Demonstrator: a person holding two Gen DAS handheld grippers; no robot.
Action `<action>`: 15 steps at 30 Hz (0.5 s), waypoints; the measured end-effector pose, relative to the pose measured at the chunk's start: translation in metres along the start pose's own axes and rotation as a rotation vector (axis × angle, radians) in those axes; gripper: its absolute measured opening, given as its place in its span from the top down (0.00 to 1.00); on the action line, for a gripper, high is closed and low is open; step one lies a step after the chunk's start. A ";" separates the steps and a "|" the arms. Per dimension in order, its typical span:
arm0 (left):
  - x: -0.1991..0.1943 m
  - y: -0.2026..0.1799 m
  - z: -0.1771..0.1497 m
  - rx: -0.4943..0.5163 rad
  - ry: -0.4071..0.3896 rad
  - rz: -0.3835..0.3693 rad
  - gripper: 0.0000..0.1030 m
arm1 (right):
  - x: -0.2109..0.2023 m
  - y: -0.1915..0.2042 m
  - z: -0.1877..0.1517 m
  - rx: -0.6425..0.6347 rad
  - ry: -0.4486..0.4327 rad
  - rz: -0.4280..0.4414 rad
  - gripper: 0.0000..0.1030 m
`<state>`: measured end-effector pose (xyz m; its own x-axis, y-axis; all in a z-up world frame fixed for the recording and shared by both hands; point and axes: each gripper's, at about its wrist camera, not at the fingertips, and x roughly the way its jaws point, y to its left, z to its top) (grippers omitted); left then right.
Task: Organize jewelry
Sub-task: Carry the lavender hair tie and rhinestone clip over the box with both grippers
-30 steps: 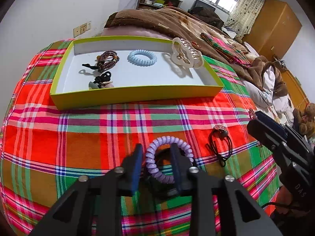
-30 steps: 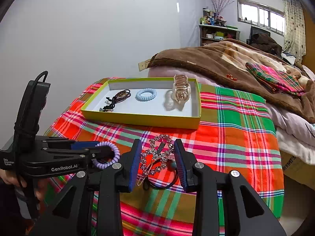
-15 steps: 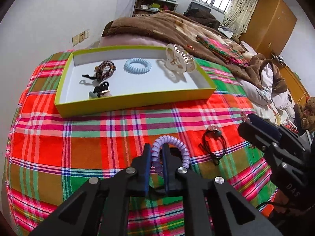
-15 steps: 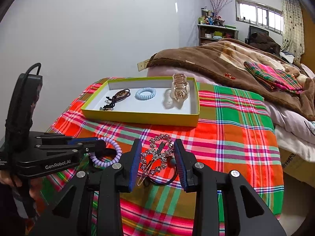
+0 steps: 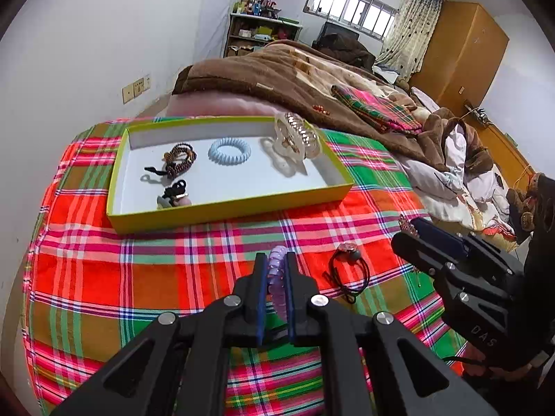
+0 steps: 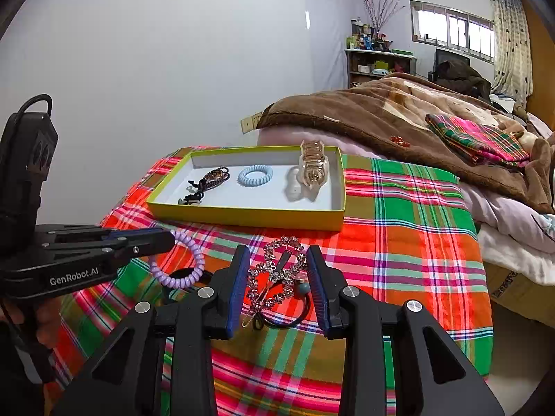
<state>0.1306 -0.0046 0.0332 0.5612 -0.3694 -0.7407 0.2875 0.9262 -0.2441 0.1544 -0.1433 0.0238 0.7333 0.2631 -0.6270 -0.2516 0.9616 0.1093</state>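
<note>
The lilac spiral hair tie is glossy, smooth plastic. The yellow tray looks like matt card with a white paper lining. The plaid cloth is woven fabric. The hair clip sparkles with rhinestones on metal. The brown blanket is fuzzy. The claw clip is clear, shiny plastic.

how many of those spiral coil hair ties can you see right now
2. A blue coil tie lies in the tray, between the beaded bracelet and the clear claw clip. A purple coil tie is pinched in the left gripper. Others may be hidden.
</note>
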 end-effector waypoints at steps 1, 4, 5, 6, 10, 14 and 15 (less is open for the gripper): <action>-0.001 0.000 0.001 0.002 -0.003 -0.002 0.90 | -0.001 0.000 0.001 0.001 -0.002 -0.001 0.66; -0.004 0.000 0.005 0.004 -0.013 -0.002 0.90 | -0.003 -0.001 0.003 0.001 -0.008 -0.003 0.66; -0.004 0.000 0.006 0.005 -0.015 -0.002 0.90 | -0.003 -0.001 0.003 0.002 -0.009 -0.003 0.66; -0.005 0.000 0.008 0.004 -0.018 -0.003 0.90 | -0.003 -0.001 0.004 0.002 -0.011 -0.003 0.66; -0.007 0.002 0.014 0.007 -0.030 -0.001 0.90 | -0.002 -0.001 0.007 0.000 -0.012 -0.005 0.66; -0.009 0.004 0.020 0.006 -0.038 -0.003 0.90 | -0.003 0.000 0.009 0.000 -0.014 -0.005 0.66; -0.009 0.005 0.022 0.004 -0.039 -0.004 0.90 | -0.003 -0.001 0.010 0.000 -0.015 -0.005 0.66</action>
<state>0.1441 0.0015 0.0524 0.5898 -0.3758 -0.7147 0.2925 0.9244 -0.2447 0.1589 -0.1441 0.0337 0.7441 0.2593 -0.6157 -0.2477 0.9630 0.1062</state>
